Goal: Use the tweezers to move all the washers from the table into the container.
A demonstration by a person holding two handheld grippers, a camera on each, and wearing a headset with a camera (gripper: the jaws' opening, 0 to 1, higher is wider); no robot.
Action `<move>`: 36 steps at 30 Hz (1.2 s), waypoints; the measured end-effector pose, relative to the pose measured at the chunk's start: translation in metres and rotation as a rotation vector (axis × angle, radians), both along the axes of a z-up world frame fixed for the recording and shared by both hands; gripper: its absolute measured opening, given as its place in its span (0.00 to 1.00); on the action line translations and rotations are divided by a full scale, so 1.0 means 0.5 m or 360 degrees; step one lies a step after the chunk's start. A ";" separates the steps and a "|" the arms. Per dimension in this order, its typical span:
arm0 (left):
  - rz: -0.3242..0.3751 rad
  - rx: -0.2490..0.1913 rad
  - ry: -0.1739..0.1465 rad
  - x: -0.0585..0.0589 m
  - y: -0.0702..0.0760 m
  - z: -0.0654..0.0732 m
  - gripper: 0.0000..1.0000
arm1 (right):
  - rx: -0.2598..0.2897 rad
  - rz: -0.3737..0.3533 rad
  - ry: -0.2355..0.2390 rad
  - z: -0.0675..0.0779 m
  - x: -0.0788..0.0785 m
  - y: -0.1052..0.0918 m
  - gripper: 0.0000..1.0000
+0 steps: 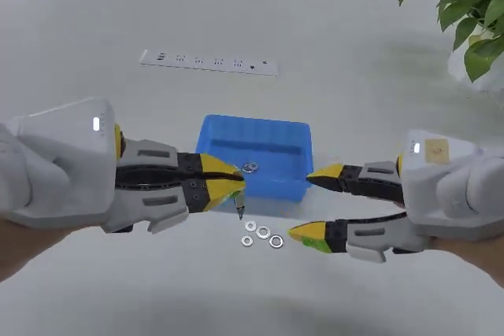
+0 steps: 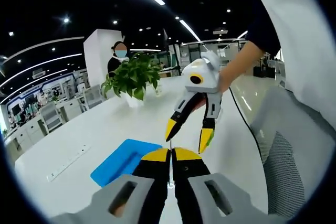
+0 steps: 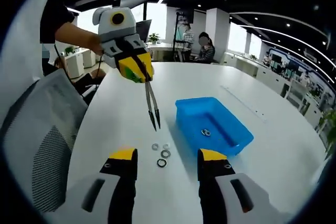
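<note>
My left gripper [image 1: 235, 182] is shut on thin metal tweezers [image 1: 239, 208], whose tips hang just above the table, in front of the blue container [image 1: 276, 188]. One washer [image 1: 250, 168] lies inside the container. Several washers [image 1: 263, 233] lie on the table just right of the tweezer tips. My right gripper [image 1: 305, 204] stands open to the right of them, holding nothing. In the right gripper view the tweezers [image 3: 152, 103] point down over the washers [image 3: 161, 162], left of the container [image 3: 184, 114]. The left gripper view shows my shut jaws and the open right gripper [image 2: 186, 139] opposite.
A white power strip [image 1: 209, 62] lies on the table beyond the container. A potted plant [image 1: 465, 5] stands at the far right corner. A grey mesh chair [image 3: 47, 129] is behind me. People stand in the office background.
</note>
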State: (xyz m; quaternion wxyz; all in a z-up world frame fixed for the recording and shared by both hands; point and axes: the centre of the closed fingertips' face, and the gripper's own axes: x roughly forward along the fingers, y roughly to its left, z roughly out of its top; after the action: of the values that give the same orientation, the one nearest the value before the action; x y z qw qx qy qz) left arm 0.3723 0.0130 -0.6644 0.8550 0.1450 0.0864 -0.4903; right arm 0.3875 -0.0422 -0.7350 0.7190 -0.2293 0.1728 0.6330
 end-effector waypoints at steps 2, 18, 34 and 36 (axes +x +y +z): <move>-0.0005 0.0006 0.0010 -0.004 -0.003 -0.008 0.04 | -0.0003 0.0032 -0.0032 -0.006 -0.023 -0.004 0.47; -0.0023 0.0016 0.0063 -0.012 -0.029 -0.046 0.04 | 0.0081 -0.0068 0.0167 -0.039 -0.081 -0.024 0.57; -0.0026 0.0012 0.0089 -0.003 -0.031 -0.056 0.04 | 0.0112 -0.0065 0.0221 -0.043 -0.091 -0.013 0.57; -0.0023 0.0020 0.0085 0.000 -0.031 -0.058 0.04 | 0.0117 -0.0066 0.0230 -0.044 -0.094 -0.012 0.57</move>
State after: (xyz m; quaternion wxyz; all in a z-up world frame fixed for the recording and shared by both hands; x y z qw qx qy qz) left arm 0.3721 -0.0025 -0.6934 0.8479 0.1378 0.1113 -0.4997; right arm 0.3407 -0.0484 -0.7570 0.7256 -0.1528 0.2055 0.6387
